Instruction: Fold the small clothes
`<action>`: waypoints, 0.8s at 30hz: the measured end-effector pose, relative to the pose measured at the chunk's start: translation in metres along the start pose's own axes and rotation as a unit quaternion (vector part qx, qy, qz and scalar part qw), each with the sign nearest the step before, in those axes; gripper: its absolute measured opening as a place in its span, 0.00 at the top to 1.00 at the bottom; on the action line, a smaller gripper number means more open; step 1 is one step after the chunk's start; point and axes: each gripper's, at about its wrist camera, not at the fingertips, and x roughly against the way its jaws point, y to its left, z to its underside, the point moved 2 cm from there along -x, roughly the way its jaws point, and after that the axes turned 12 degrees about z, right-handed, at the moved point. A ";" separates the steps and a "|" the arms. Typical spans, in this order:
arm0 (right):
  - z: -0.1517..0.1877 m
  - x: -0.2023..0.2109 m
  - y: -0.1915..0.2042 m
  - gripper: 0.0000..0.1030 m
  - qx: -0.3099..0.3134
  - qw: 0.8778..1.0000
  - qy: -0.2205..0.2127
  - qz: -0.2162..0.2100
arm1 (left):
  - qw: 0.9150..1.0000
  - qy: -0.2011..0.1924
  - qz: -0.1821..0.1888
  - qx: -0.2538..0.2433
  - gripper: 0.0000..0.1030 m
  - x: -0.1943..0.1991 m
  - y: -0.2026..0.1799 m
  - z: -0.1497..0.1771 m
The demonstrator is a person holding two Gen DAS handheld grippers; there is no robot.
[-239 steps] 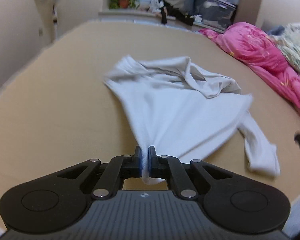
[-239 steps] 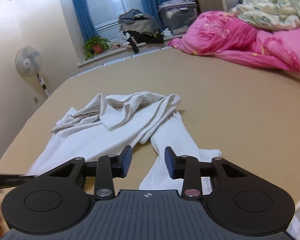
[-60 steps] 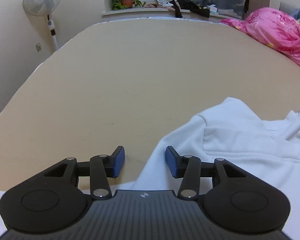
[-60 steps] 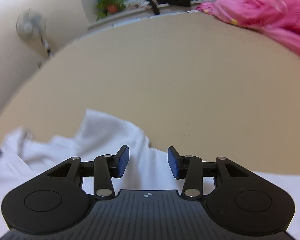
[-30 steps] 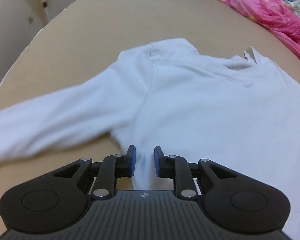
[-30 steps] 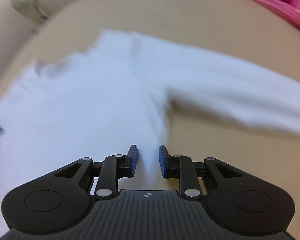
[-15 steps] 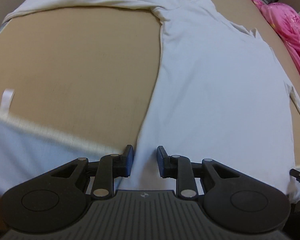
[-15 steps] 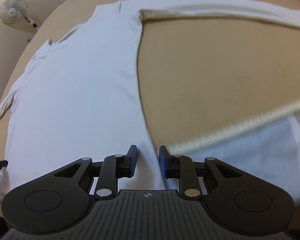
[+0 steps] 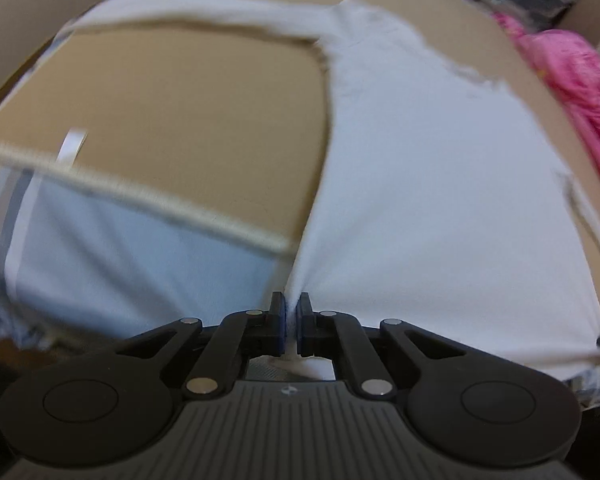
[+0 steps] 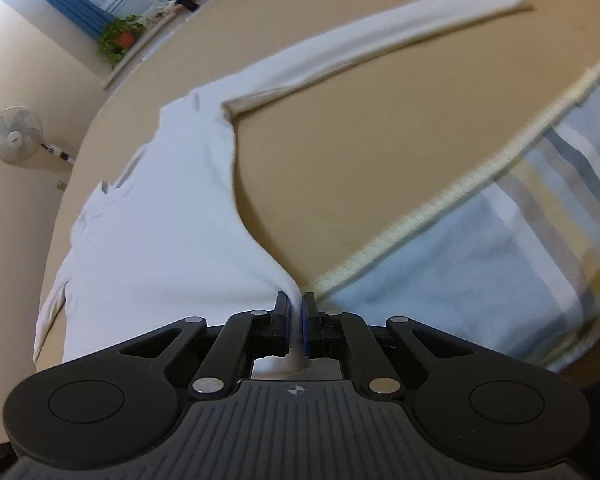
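A: Step? White long-sleeved shirt (image 9: 440, 200) lies spread flat on the tan bed surface (image 9: 180, 120) ahead of both tongs.

B: Spreading looks done; judged next, lift the hem forward toward the collar, both sides level.

A: Grip? Left gripper (image 9: 291, 322) and right gripper (image 10: 296, 324) each clamped on a hem corner.

B: Fabric: soft, thin knit, puckering at the pads. Right sleeve (image 10: 380, 48) lies straight, far ahead.

One white shirt (image 10: 160, 220) with two long sleeves, two hand-held grippers (one per view), one fan (image 10: 17, 134), one potted plant (image 10: 120, 38), one pink quilt (image 9: 572, 80).
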 end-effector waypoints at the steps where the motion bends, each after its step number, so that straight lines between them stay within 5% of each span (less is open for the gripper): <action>1: 0.004 -0.009 0.002 0.95 0.015 1.000 0.022 0.008 | 1.000 0.012 -0.008 0.010 0.94 -0.005 0.003 0.000; 3: 0.008 -0.023 0.006 0.94 0.030 0.998 0.045 0.038 | 1.000 0.019 -0.023 0.006 0.93 -0.009 0.002 -0.003; 6: 0.004 -0.015 0.014 0.86 0.050 0.995 -0.009 0.083 | 0.995 -0.042 -0.069 -0.065 0.91 0.003 -0.017 -0.003; 9: 0.002 0.000 0.032 0.83 0.079 0.994 -0.064 0.035 | 0.989 -0.079 -0.035 -0.116 0.88 0.011 -0.043 -0.003; 12: 0.007 -0.015 0.049 0.80 0.109 0.994 -0.031 -0.001 | 0.989 -0.049 0.002 -0.136 0.79 -0.006 -0.062 -0.006; 13: 0.010 -0.030 0.053 0.78 0.120 0.993 0.002 0.019 | 0.991 -0.021 0.005 -0.130 0.68 -0.018 -0.063 -0.005; 15: 0.014 -0.052 0.053 0.81 0.131 0.989 0.037 0.060 | 0.992 0.046 -0.020 -0.117 0.66 -0.044 -0.060 -0.001; 18: 0.004 -0.038 0.060 0.79 0.114 0.993 -0.004 0.033 | 0.989 0.007 -0.034 -0.144 0.66 -0.030 -0.074 -0.003; 20: -0.002 -0.030 0.064 0.73 0.120 0.992 -0.033 0.035 | 0.985 -0.021 -0.023 -0.170 0.53 -0.021 -0.088 -0.001; 24: -0.018 -0.024 0.047 0.72 0.093 0.994 -0.049 0.029 | 0.984 0.015 -0.027 -0.174 0.47 -0.039 -0.101 0.003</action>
